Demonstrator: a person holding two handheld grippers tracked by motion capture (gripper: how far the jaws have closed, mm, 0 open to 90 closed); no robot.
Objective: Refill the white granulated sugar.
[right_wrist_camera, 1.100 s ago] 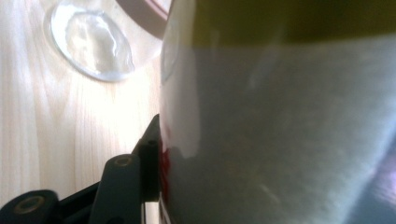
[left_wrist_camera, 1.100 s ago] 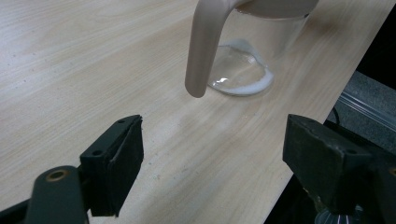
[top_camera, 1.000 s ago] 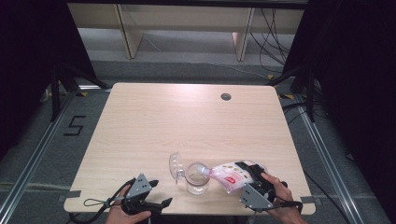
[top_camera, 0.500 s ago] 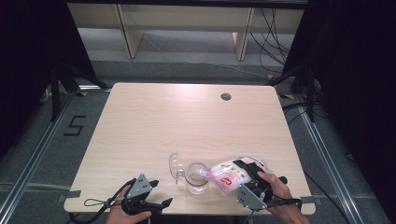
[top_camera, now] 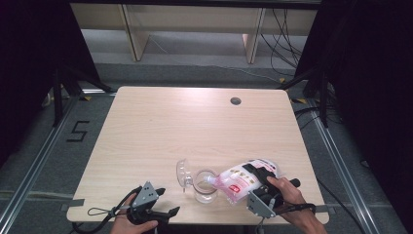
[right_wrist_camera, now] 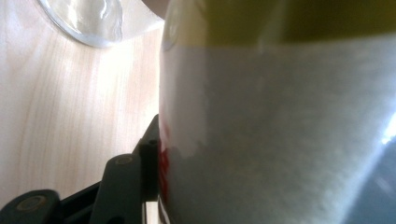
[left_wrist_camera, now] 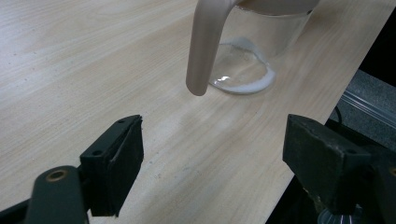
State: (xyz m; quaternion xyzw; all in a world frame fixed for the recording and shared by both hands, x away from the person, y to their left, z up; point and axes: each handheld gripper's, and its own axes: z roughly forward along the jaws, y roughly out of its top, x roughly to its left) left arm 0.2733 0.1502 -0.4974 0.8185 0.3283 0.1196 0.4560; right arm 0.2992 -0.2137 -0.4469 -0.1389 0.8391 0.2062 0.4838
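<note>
Pink-and-white plastic refill pouch [top_camera: 243, 179], printed with red labelling, is tilted over the clear glass jug [top_camera: 204, 185] near the front edge of the pale wooden table [top_camera: 195, 126]; its long axis runs from upper right to lower left in the high view, with the lower end pointing at the jug's open mouth. Right gripper [top_camera: 260, 187] clamps the pouch across its middle, the black jaws pressed against its sides; in the right gripper view the pouch's white wall [right_wrist_camera: 280, 130] sits hard against the one visible jaw. A thin layer of white powder [left_wrist_camera: 254, 85] rings the jug's base, and the jug's beige handle [left_wrist_camera: 205, 46] hangs toward the left gripper. Left gripper [top_camera: 155, 210] rests at the table's front edge, left of the jug and apart from it, its jaws spread wide with nothing between them. A clear domed lid [top_camera: 183, 171] lies just beside the jug on its left. Behind these items the tabletop is bare up to a small round cable hole [top_camera: 235, 101] near the far edge; the jug and pouch stand close to the front rim.
</note>
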